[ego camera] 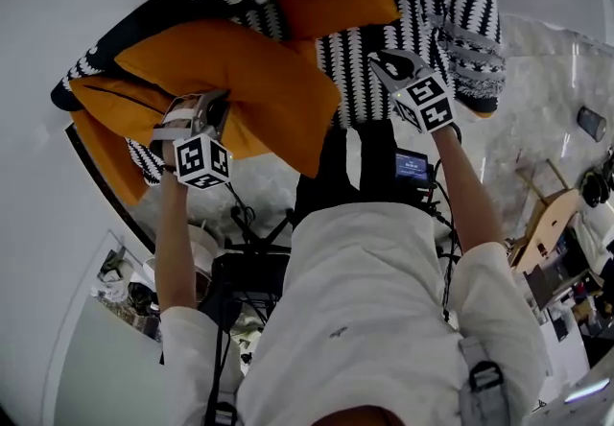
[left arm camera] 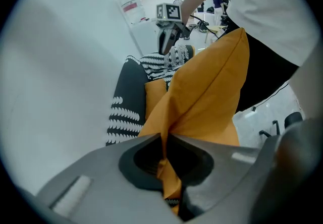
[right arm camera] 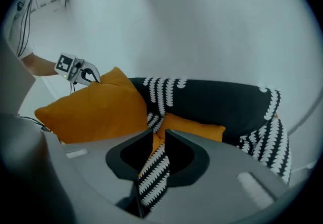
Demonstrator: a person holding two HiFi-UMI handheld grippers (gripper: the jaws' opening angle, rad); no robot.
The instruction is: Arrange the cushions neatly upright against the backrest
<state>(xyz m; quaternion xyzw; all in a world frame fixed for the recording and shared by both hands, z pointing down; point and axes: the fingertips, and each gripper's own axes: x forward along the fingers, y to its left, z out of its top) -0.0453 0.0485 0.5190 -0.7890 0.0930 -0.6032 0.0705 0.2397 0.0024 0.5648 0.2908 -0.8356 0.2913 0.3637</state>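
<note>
Left tongs clenched on a corner of the orange cushion. Right tongs clenched on the patterned cushion edge. Both cushions sit askew before the dark backrest. Looks like mid-repositioning: next, stand each against the backrest, then release.

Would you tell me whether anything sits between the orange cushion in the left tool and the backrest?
Yes. A smaller orange cushion lies against the backrest just behind the held orange cushion, and the patterned cushion pinched by the right tool lies alongside it.
</note>
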